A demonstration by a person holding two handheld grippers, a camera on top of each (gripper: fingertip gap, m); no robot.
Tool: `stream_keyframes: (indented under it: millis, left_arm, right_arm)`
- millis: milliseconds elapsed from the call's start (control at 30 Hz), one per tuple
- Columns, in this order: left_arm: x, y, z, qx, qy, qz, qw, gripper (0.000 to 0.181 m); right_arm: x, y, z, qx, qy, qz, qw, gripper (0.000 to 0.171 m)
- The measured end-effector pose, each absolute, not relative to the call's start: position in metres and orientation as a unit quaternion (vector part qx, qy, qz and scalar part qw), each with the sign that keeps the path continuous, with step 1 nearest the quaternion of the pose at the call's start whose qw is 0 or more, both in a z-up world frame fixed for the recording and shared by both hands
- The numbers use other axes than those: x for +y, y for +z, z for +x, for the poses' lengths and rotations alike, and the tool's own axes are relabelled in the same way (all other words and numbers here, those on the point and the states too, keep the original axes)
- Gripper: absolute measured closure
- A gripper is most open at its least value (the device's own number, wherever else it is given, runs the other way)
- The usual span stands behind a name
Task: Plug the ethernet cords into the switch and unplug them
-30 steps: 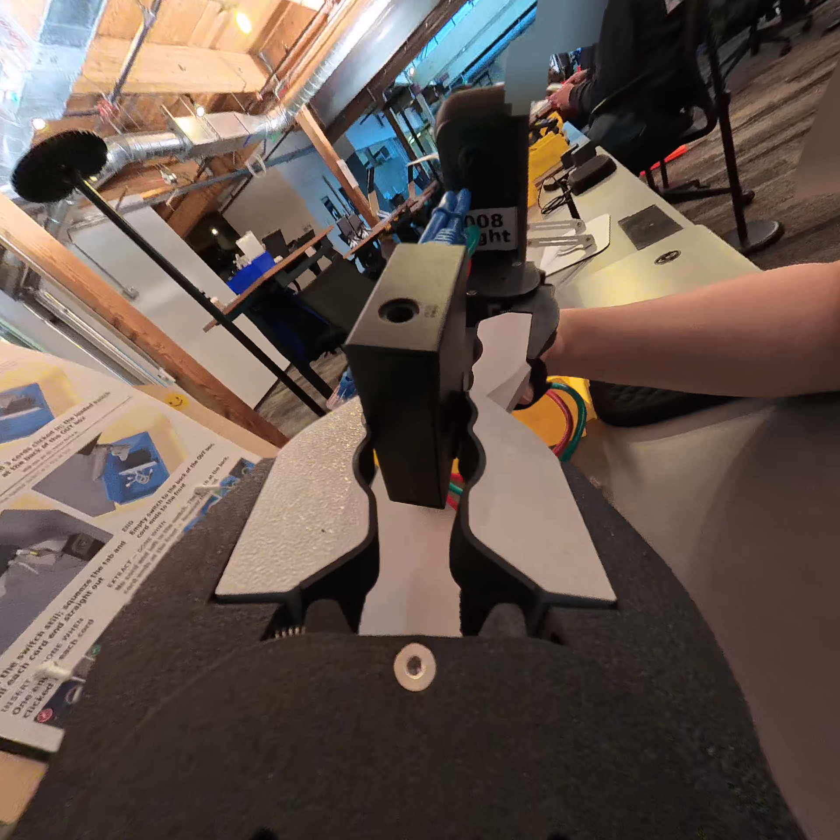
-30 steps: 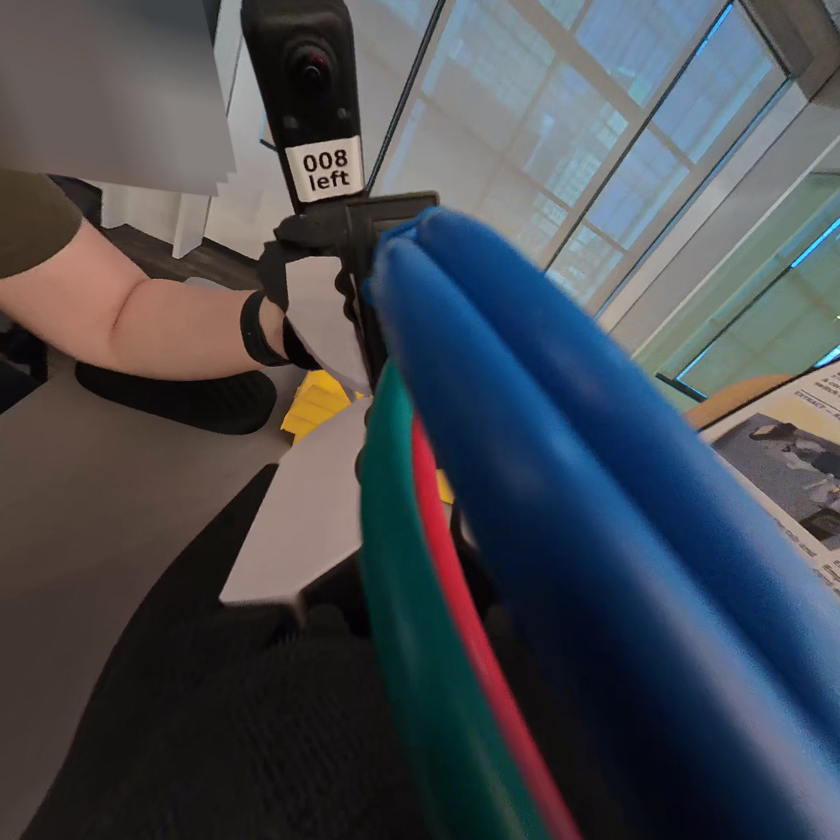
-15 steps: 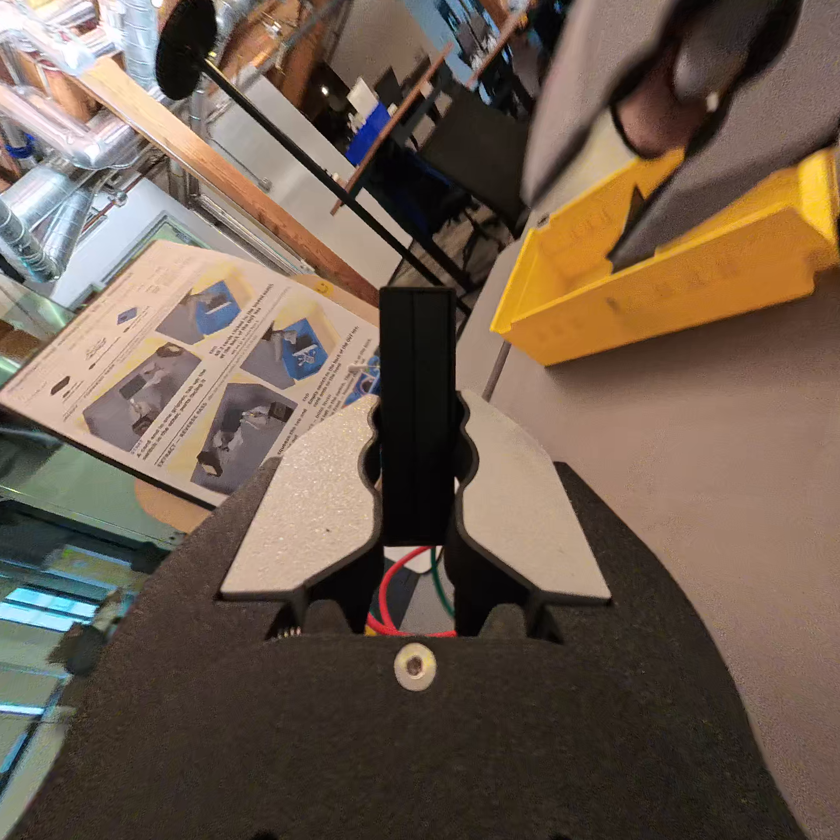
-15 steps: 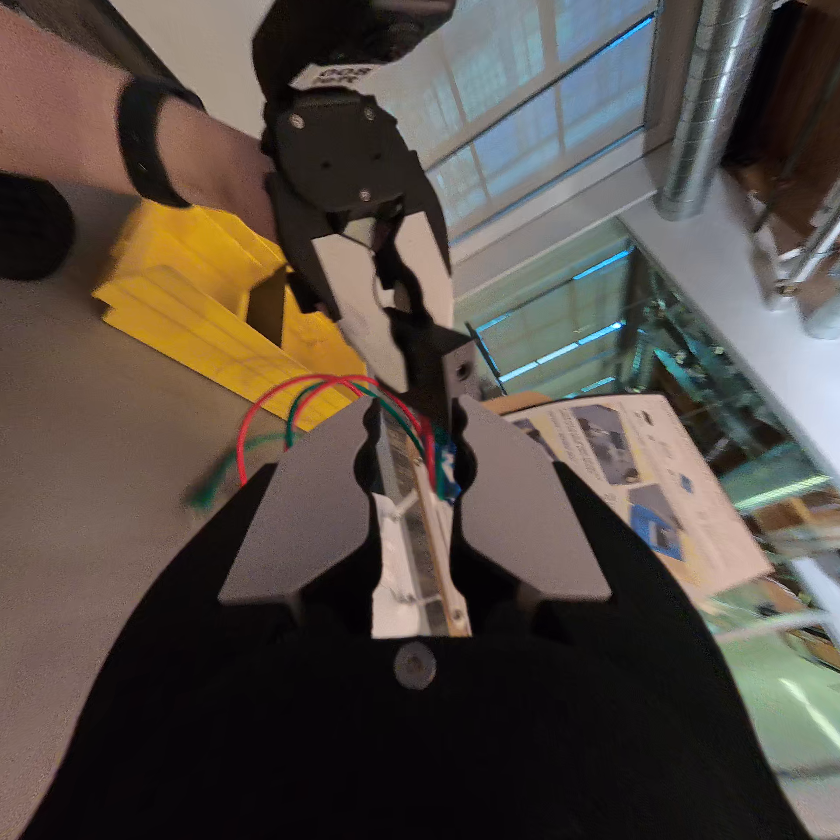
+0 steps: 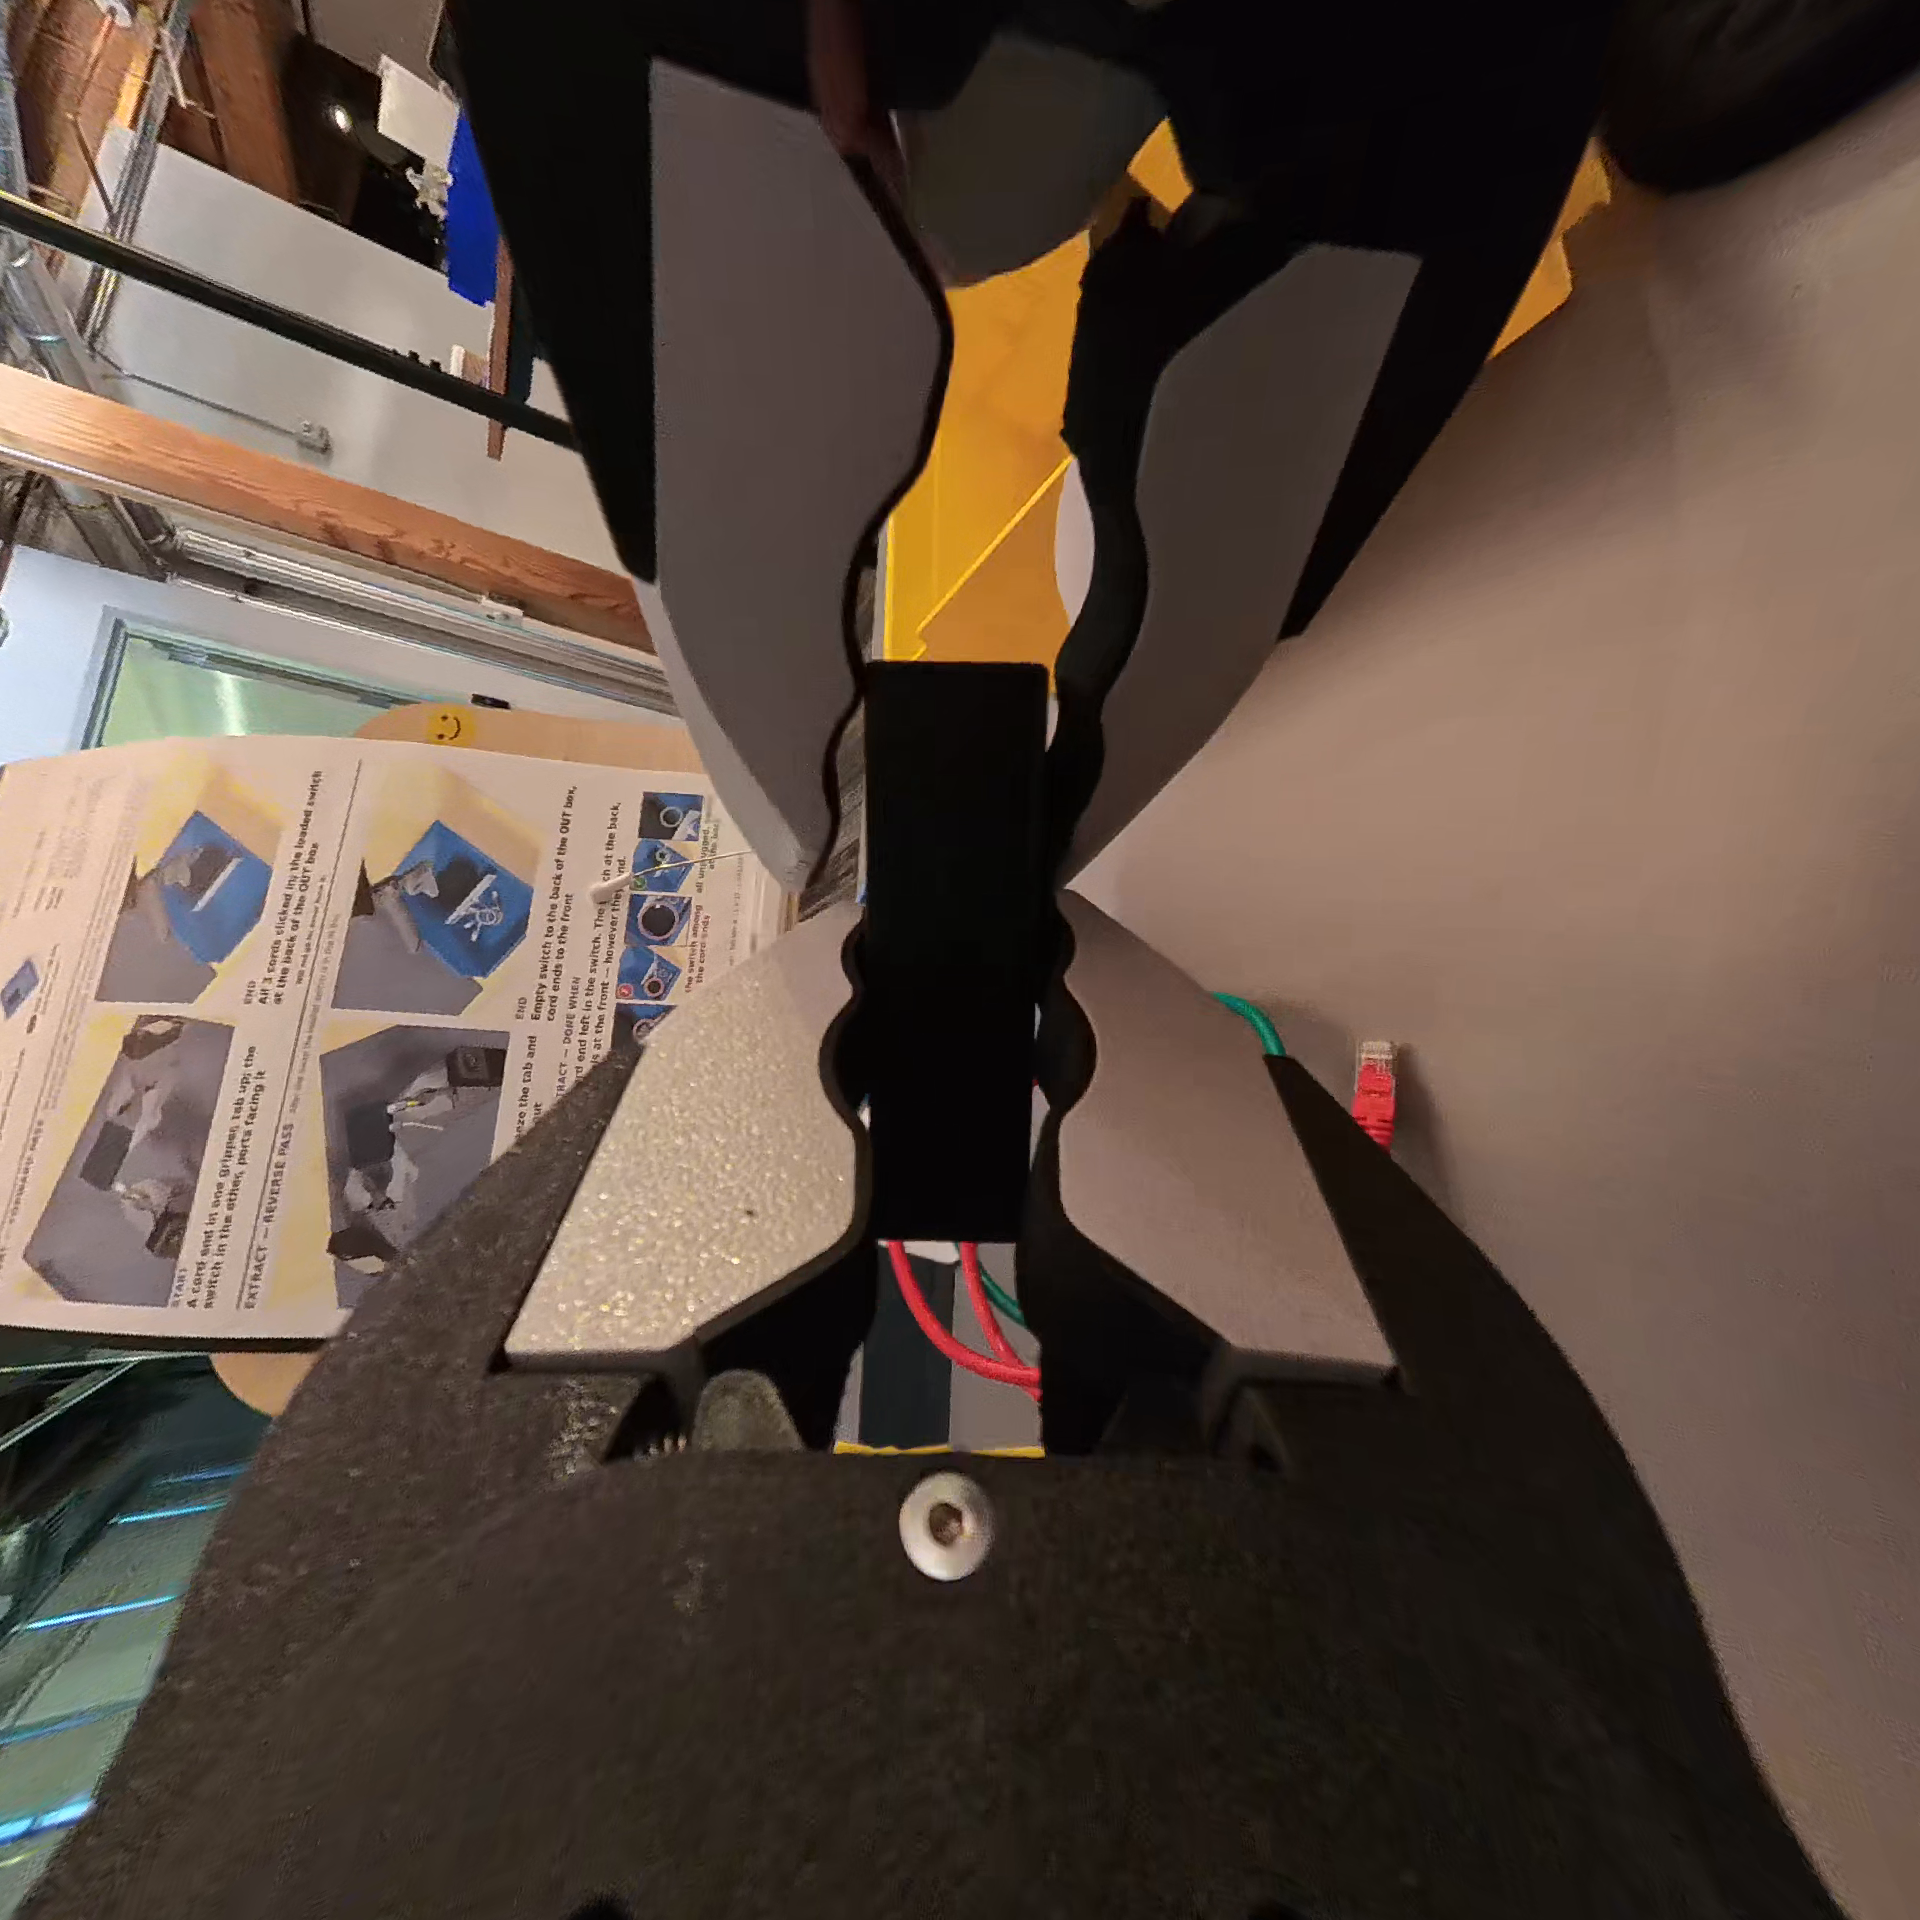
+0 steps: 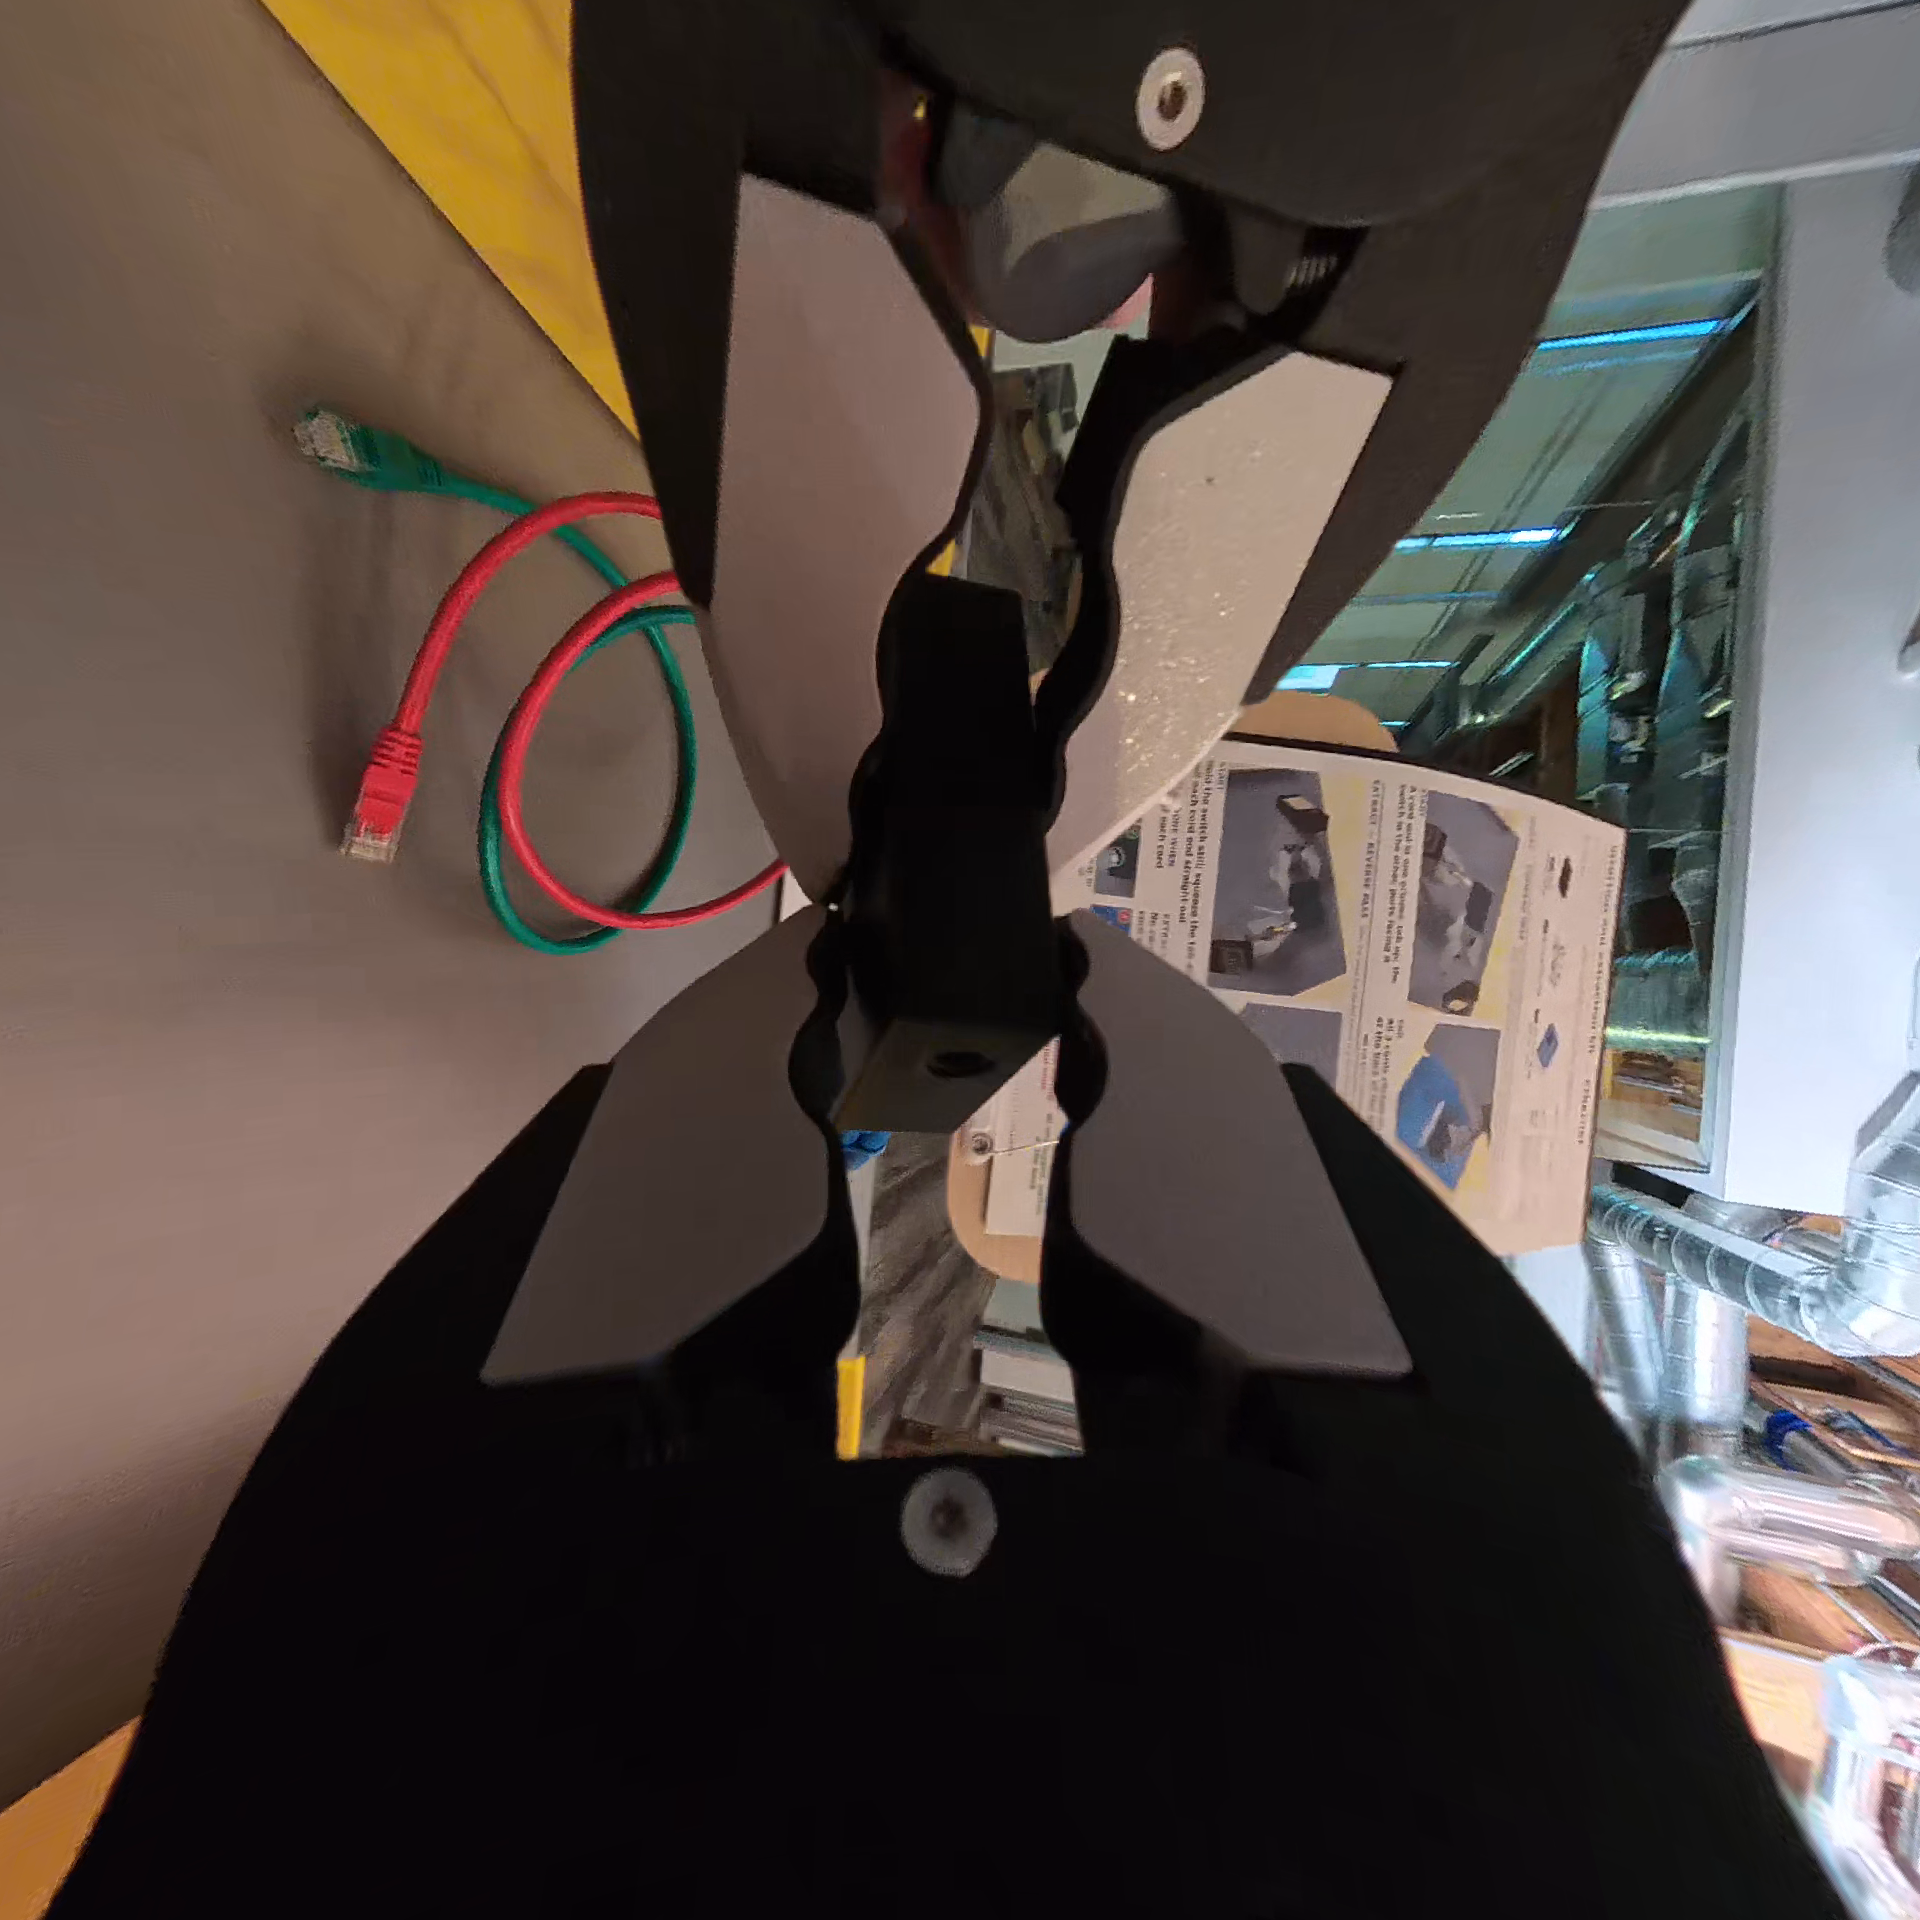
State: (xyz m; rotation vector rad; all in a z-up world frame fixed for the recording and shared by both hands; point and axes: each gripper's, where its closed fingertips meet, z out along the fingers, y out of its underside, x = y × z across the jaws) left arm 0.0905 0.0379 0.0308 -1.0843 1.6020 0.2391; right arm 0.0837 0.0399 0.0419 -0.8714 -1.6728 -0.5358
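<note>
Switch [image 5: 954,935], black, held off the table [image 5: 1558,727] between both sets of fingers, left gripper [image 5: 951,1049] and right gripper [image 6: 940,1013] closed on opposite ends; red cord [image 6: 540,717] and green cord [image 6: 499,883] trail loose below; risk: opposed pulls twisting the switch free.

A: The cords? One red cord [image 6: 540,717], one green cord [image 6: 582,914], looped on the grey surface [image 6: 208,1039].
B: The switch [image 6: 961,831] is black; the bin [image 5: 997,416] yellow.
</note>
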Motion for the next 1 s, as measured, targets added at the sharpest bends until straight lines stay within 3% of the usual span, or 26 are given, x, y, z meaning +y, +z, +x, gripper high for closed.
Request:
stream_keyframes:
  millis: [167, 333, 467, 800, 1000]
  left_arm:
    - [0.038, 0.028, 0.089, 0.683, 0.086, -0.466, 0.556, 0.154]
    - [0.041, 0.028, 0.088, 0.678, 0.083, -0.469, 0.560, 0.153]
    - [0.044, 0.046, 0.080, 0.644, 0.050, -0.485, 0.589, 0.141]
    - [0.056, 0.100, -0.029, 0.545, 0.076, -0.562, 0.617, 0.143]
    - [0.048, 0.120, -0.044, 0.522, 0.056, -0.550, 0.650, 0.145]
  right_arm:
    - [0.041, 0.040, 0.082, -0.709, -0.239, -0.370, 0.550, 0.131]
    - [0.041, 0.037, 0.082, -0.704, -0.197, -0.419, 0.538, 0.140]
    - [0.043, 0.050, 0.085, -0.683, -0.187, -0.427, 0.563, 0.142]
    - [0.065, 0.076, 0.112, -0.617, -0.267, -0.444, 0.592, 0.143]
    - [0.067, 0.124, 0.143, -0.561, -0.323, -0.463, 0.606, 0.142]
